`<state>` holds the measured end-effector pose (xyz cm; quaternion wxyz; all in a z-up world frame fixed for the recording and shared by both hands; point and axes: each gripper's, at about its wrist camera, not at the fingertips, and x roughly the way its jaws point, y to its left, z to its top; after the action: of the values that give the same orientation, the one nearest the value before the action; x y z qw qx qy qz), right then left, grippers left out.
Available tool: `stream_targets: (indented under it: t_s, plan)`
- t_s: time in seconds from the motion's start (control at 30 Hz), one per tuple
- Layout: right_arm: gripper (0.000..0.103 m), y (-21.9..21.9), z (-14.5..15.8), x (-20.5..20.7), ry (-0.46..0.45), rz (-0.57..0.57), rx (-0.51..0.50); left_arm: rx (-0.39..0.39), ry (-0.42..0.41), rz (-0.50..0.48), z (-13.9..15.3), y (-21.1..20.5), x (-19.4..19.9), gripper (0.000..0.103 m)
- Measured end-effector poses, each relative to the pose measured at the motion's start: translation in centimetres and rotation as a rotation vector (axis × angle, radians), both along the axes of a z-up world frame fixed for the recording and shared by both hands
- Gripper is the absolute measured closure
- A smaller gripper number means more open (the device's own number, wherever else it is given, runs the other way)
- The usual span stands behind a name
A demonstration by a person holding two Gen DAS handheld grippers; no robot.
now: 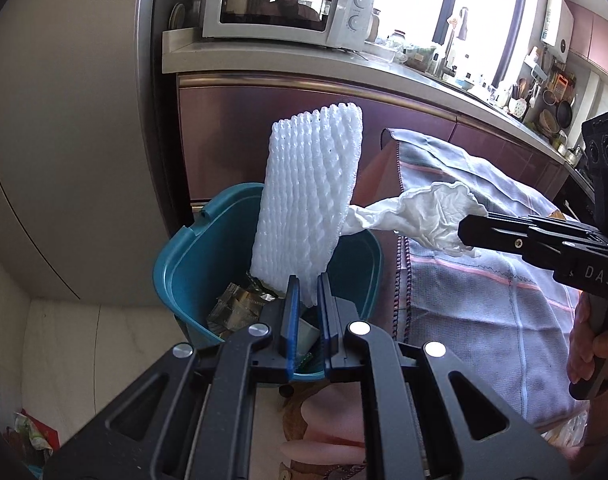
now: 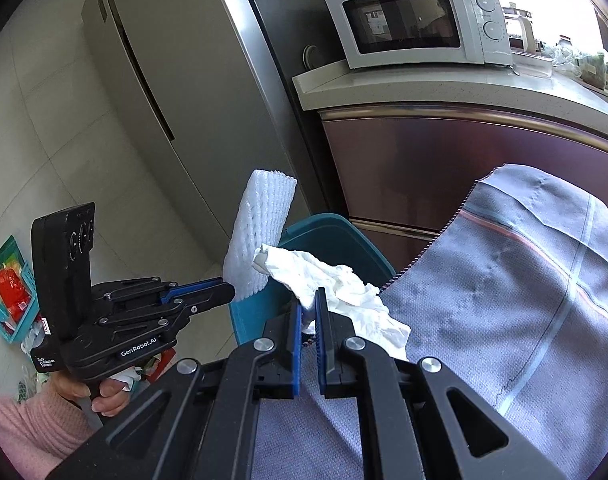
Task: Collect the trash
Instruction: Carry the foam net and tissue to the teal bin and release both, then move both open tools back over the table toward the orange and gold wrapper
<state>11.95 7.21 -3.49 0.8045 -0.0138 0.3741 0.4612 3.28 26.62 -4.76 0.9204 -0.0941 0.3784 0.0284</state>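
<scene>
Left gripper (image 1: 309, 285) clamped on foam net sleeve (image 1: 310, 196), held upright over teal bin (image 1: 180, 256). Right gripper (image 2: 309, 307) clamped on crumpled tissue (image 2: 328, 284) at bin's near rim, beside cloth-covered table (image 2: 524, 280). Risks judged: tissue dropped outside rim; tall sleeve tipped out on release; items snagged together.

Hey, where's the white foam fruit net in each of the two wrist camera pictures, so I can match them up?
Left wrist view: the foam net stands upright in the centre, pinched at its lower end by the left gripper, above the teal bin.
Right wrist view: the foam net is left of centre, held by the left gripper coming in from the left.
Shared landmark: the white microwave on the counter behind.
</scene>
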Motion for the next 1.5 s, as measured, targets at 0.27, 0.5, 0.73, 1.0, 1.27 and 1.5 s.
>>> stream_targets:
  t_s: [0.27, 0.5, 0.73, 1.0, 1.27, 1.5]
  plan:
    - [0.098, 2.0, -0.6, 0.9, -0.006, 0.000, -0.031, -0.019, 0.038, 0.012, -1.3, 1.0, 0.6, 0.093]
    - [0.098, 4.0, -2.0, 2.0, 0.005, -0.002, -0.079, -0.030, 0.077, 0.013, -2.8, 1.6, 1.9, 0.093]
    - [0.097, 6.7, -3.1, 3.1, 0.027, 0.018, -0.134, -0.049, 0.119, 0.026, -4.4, 2.5, 3.6, 0.092]
    - [0.089, 8.1, -4.0, 4.1, 0.076, 0.014, -0.160, -0.058, 0.152, 0.036, -6.2, 2.5, 5.4, 0.092]
    - [0.085, 6.1, -3.9, 3.3, 0.075, -0.002, -0.131, -0.072, 0.100, 0.026, -5.7, 1.7, 5.1, 0.090]
    - [0.084, 2.6, -2.1, 1.6, 0.041, -0.012, -0.070, -0.055, -0.017, -0.043, -2.4, -0.7, 3.5, 0.086]
